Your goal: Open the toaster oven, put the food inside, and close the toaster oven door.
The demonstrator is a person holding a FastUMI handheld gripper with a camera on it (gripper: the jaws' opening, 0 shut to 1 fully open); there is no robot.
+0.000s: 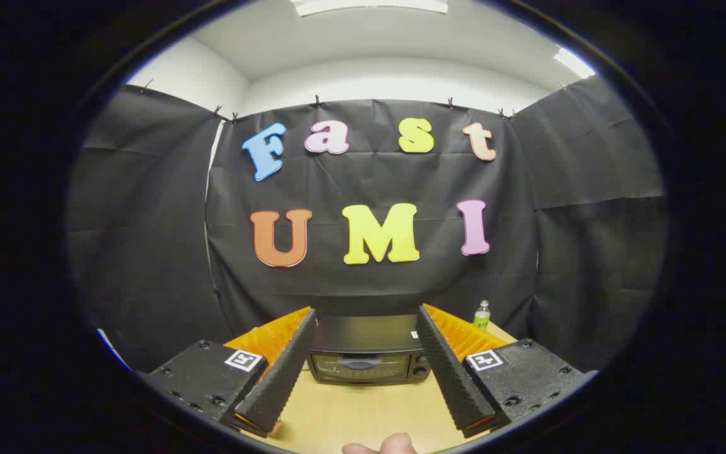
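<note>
black cloth walls (149, 252), white ceiling (369, 38), wood table (363, 410)

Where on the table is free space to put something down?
Bare wood lies on the table between the open gripper fingers, from the toaster oven door back to a fingertip at the near edge. It is crowded beyond the right finger, where a bottle stands beside the oven.

Bright ceiling lights (369, 5), sharp focus, fisheye-warped edges
</note>
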